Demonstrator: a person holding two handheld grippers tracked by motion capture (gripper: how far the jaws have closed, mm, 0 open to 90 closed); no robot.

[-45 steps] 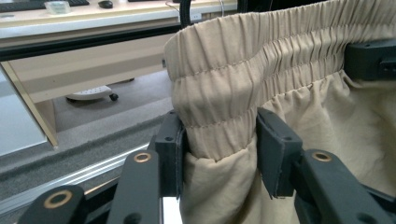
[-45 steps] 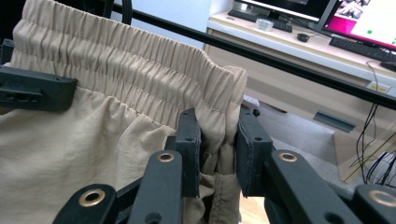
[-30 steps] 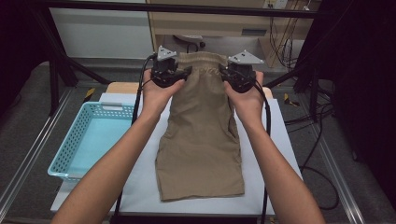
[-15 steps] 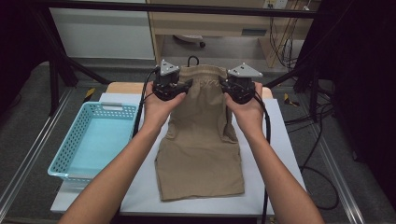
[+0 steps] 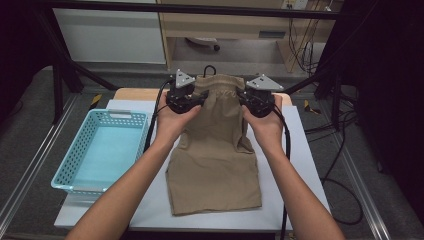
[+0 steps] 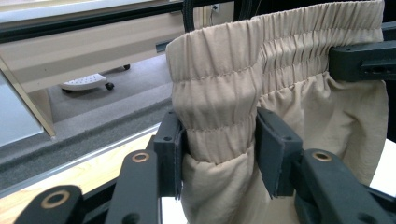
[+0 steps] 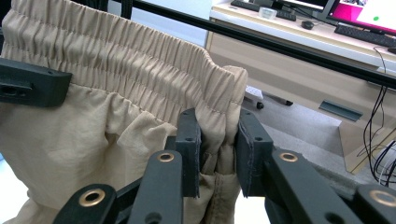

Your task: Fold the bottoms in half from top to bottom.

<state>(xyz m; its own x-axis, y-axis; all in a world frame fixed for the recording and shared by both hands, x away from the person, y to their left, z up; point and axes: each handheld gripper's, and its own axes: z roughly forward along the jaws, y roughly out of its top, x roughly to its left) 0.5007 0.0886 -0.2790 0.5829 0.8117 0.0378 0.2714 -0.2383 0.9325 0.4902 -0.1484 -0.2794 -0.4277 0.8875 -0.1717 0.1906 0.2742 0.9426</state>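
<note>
We read it as early going: both tools, left tool (image 5: pixel 199 99) and right tool (image 5: pixel 246 101), clamp the shorts' (image 5: pixel 215 160) waistband corners, hems trailing on the worktop (image 5: pixel 300 165), basket (image 5: pixel 85 165) beside the shorts awaiting.

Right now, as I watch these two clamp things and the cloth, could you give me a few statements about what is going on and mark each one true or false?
1. Both grippers clamp the elastic waistband of the tan shorts. True: the left gripper and the right gripper each pinch one end of it.
2. The shorts lie inside the blue basket. False: they are spread on the white table, with the basket beside them.
3. The basket has something in it. False: nothing lies in it.
4. The waistband is held up at the far end of the table while the leg ends rest on the table near the person. True.
</note>
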